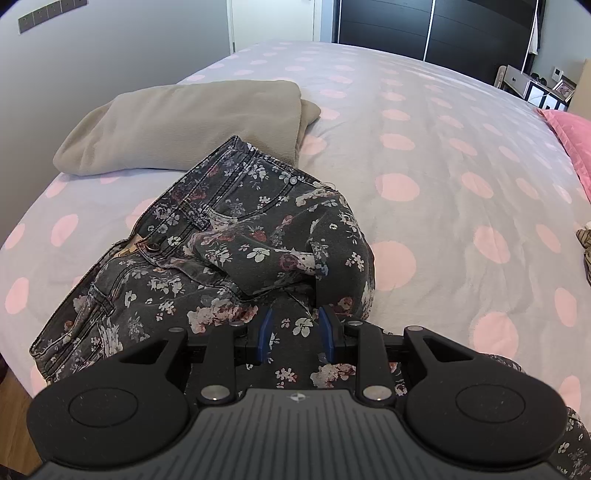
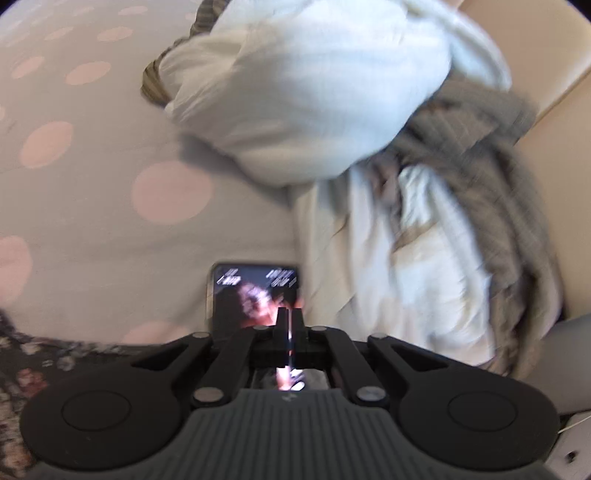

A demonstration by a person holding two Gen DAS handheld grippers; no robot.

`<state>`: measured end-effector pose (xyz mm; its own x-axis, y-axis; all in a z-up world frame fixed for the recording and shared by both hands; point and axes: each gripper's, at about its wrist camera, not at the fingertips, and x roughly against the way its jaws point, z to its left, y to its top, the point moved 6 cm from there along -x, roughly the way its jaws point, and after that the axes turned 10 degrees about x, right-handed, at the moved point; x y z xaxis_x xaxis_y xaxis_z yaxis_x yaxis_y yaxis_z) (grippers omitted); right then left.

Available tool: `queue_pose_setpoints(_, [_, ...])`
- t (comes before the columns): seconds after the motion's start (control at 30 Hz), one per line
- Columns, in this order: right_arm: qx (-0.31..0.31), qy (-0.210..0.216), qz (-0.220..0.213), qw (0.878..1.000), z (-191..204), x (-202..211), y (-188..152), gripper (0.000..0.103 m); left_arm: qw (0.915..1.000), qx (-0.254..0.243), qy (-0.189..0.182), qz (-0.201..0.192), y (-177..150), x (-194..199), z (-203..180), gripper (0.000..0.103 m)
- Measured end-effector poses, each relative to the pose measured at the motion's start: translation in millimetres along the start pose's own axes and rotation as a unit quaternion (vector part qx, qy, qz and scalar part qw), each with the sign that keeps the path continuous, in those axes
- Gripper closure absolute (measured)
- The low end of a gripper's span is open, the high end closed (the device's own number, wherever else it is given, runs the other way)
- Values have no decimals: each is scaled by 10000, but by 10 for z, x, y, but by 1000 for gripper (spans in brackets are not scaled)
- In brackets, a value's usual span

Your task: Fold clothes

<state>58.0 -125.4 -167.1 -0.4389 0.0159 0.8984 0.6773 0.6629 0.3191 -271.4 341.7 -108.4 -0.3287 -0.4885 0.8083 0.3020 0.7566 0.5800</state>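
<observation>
Bedding in pale grey with pink dots covers the bed (image 1: 424, 155), set against a grey wall with a dark wardrobe (image 1: 436, 26) behind. Flowered jeans (image 1: 229, 251) lie crumpled near its edge, beside a folded beige blanket (image 1: 184, 122). The left tool (image 1: 295, 332) stands partly open over the jeans, gripping nothing. The right tool (image 2: 290, 328) is closed above a phone (image 2: 255, 291), near heaped white and grey clothes (image 2: 369, 147).

A phone (image 2: 255, 295) with a lit screen lay on the dotted bedsheet (image 1: 424, 147); a pink pillow (image 1: 576, 140) lay at its edge.
</observation>
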Motion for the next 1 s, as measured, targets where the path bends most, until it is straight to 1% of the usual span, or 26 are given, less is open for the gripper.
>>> queue_pose_setpoints(0.03, [-58, 112, 90, 9999, 20, -29, -39, 83, 10000, -1, 1, 1, 1, 0, 4, 78])
queue_pose_setpoints(0.07, [-81, 197, 169, 9996, 42, -53, -73, 61, 10000, -8, 0, 2, 1, -3, 7, 78])
queue_pose_setpoints(0.1, [-27, 218, 222, 9995, 68, -66, -93, 55, 10000, -16, 1, 6, 1, -6, 8, 78])
queue_pose_setpoints(0.13, [28, 206, 268, 9994, 84, -79, -109, 53, 10000, -22, 1, 10, 1, -8, 7, 78])
queue_pose_setpoints(0.2, [74, 167, 347, 9992, 94, -106, -131, 56, 10000, -25, -6, 15, -1, -8, 1, 78])
queue_pose_setpoints(0.23, [48, 245, 384, 9990, 97, -119, -142, 61, 10000, -27, -10, 15, -2, -8, -2, 78])
queue_pose_setpoints(0.27, [22, 322, 421, 9986, 100, -132, -152, 72, 10000, -30, -15, 14, -3, -7, -5, 78])
queue_pose_setpoints(0.3, [7, 363, 454, 9983, 102, -147, -161, 76, 10000, -33, -19, 12, -4, -5, -7, 78])
queue_pose_setpoints(0.33, [21, 337, 460, 9984, 106, -157, -164, 78, 10000, -35, -21, 9, -6, -3, -9, 78])
queue_pose_setpoints(0.4, [64, 260, 366, 9990, 111, -131, -156, 85, 10000, -23, -22, 5, -10, 1, -12, 78])
queue_pose_setpoints(0.43, [80, 104, 249, 9996, 97, -94, -140, 96, 10000, -14, -21, 2, -10, 4, -9, 78])
queue_pose_setpoints(0.5, [100, -177, 17, 9998, 67, -20, -107, 97, 10000, 8, -9, -6, -10, 8, -1, 78])
queue_pose_setpoints(0.57, [50, -300, -180, 9994, 35, 38, -73, 97, 10000, 31, 5, -10, -6, 11, 12, 78])
queue_pose_setpoints(0.7, [33, -447, -323, 9985, 19, 71, -24, 97, 10000, 65, 0, -17, 9, 24, 38, 78])
queue_pose_setpoints(0.77, [107, -504, -296, 9982, 32, 38, 1, 97, 10000, 79, -5, -24, 15, 30, 52, 77])
queue_pose_setpoints(0.83, [137, -478, -130, 9987, 53, -34, 12, 97, 9999, 97, -15, -24, 20, 34, 66, 77])
queue_pose_setpoints(0.93, [10, -465, 13, 9989, 18, -66, -27, 97, 9999, 126, -28, -41, 39, 46, 92, 77])
queue_pose_setpoints(1.0, [-39, -600, 9, 9982, -17, -36, -32, 96, 9999, 142, -26, -52, 53, 55, 112, 77])
